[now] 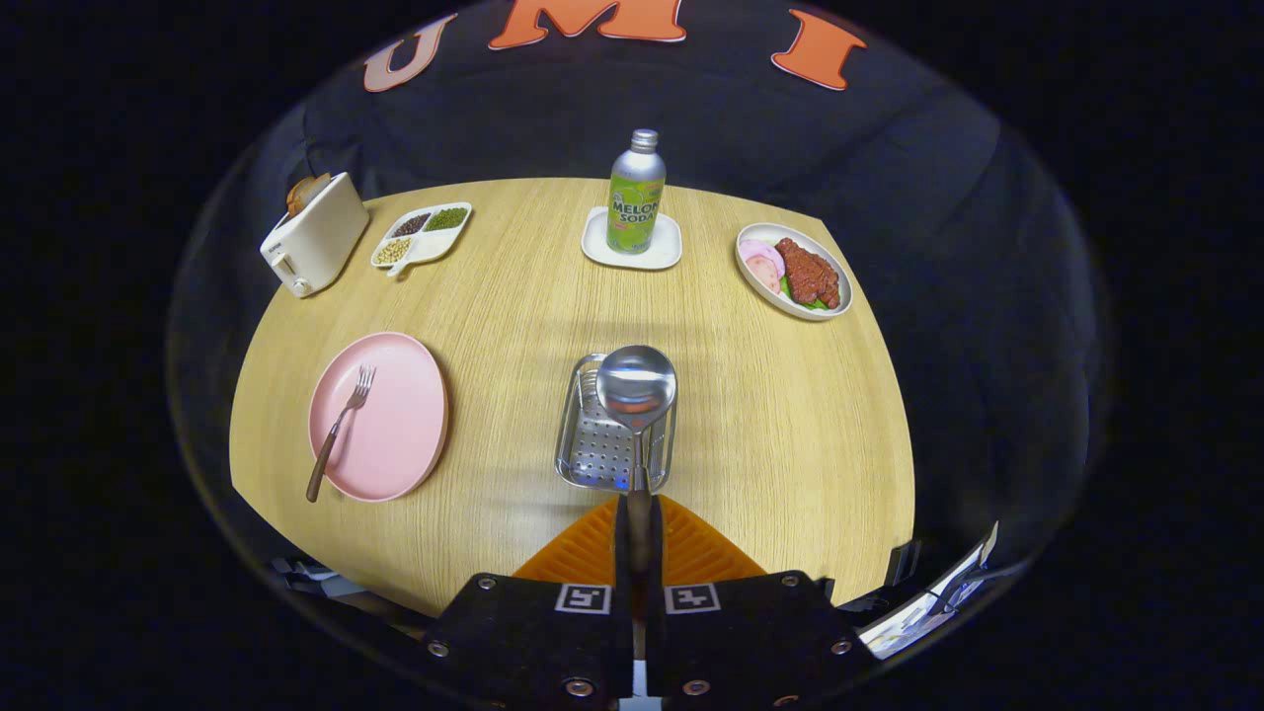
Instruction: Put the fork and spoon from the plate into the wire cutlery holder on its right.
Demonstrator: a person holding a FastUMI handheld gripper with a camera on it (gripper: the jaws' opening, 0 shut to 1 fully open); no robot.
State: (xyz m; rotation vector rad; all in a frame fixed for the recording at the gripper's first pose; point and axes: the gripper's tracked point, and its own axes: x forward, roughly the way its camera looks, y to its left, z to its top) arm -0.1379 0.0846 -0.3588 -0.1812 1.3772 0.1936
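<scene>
Between the two fingers of the gripper [639, 518] a spoon [637, 390] is clamped by its handle, both fingers pressing on it with no gap to spare; its shiny bowl stands out ahead of the fingertips, above the wire cutlery holder [592, 444], a perforated metal basket resting on the round wooden table [790, 415]; whether the spoon touches the basket I cannot tell. Left of the holder, well apart from it, lies the pink plate [395, 434]; the fork [339, 427] rests on it with tines pointing away and its dark handle reaching over the near rim. Beyond the holder a green soda bottle [635, 197] stands upright on a small white square dish [660, 252]; to the right of it sits an oval plate with meat and sliced food [795, 272]; at the far left a white toaster [314, 237] holds bread, with a divided tray of beans [423, 235] just beside it.
</scene>
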